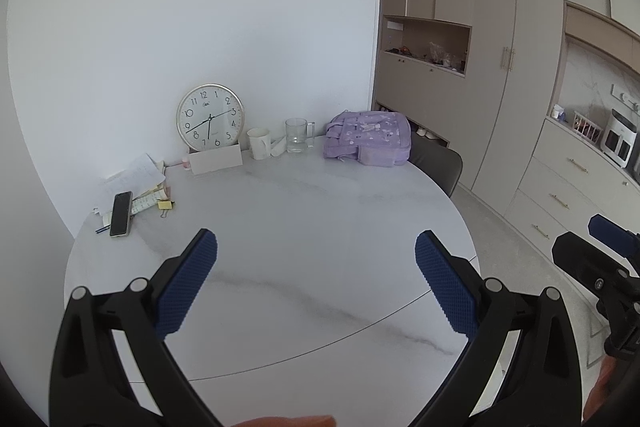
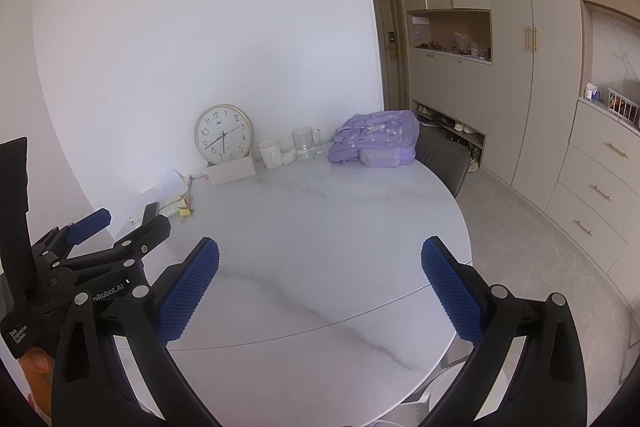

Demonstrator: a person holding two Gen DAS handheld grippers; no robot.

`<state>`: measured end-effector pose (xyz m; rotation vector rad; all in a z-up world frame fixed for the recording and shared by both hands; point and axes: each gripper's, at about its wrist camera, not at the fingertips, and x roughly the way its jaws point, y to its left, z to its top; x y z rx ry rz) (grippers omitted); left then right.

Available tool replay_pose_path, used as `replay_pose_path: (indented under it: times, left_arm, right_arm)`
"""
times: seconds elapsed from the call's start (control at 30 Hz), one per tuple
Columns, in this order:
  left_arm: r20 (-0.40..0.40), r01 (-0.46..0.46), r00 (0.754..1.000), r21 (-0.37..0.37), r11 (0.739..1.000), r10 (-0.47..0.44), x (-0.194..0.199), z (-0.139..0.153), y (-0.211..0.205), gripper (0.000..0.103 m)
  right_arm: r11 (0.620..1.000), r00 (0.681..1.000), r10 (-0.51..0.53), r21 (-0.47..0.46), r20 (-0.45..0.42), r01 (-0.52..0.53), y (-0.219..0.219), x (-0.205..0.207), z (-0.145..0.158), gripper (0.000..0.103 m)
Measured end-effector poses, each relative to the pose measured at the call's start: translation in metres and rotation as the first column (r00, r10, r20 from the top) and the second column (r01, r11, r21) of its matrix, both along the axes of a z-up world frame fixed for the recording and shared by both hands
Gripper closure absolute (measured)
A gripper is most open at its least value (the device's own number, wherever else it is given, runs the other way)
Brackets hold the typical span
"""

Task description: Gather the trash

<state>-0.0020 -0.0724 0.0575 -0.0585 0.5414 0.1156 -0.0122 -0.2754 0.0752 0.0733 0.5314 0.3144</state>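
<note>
Both wrist views look forward and slightly down from above the near edge of the round white marble-patterned table (image 1: 312, 211). Each faces the far white wall. The right view sits just right of the left. Shared ahead: round gold-rimmed wall clock (image 1: 209, 117), lilac fabric backpack (image 2: 376, 137).

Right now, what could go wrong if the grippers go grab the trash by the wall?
1. The crumpled tissue lies wedged between the white mug and the glass mug; an open left gripper reaching in might knock either one over.
2. The phone rests on the loose papers; pulling at the papers could slide it off the table.
3. The clock only leans against the wall, so a bump might topple it.
</note>
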Motion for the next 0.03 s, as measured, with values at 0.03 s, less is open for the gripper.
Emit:
replay_pose_path:
  times: [0.03]
  left_arm:
    - [0.0, 0.001, 1.0, 0.0, 1.0, -0.001, 0.0, 0.0002, -0.0002, 0.008]
  right_arm:
    - [1.0, 1.0, -0.001, -0.001, 0.001, 0.001, 0.0, -0.0005, 0.0002, 0.002]
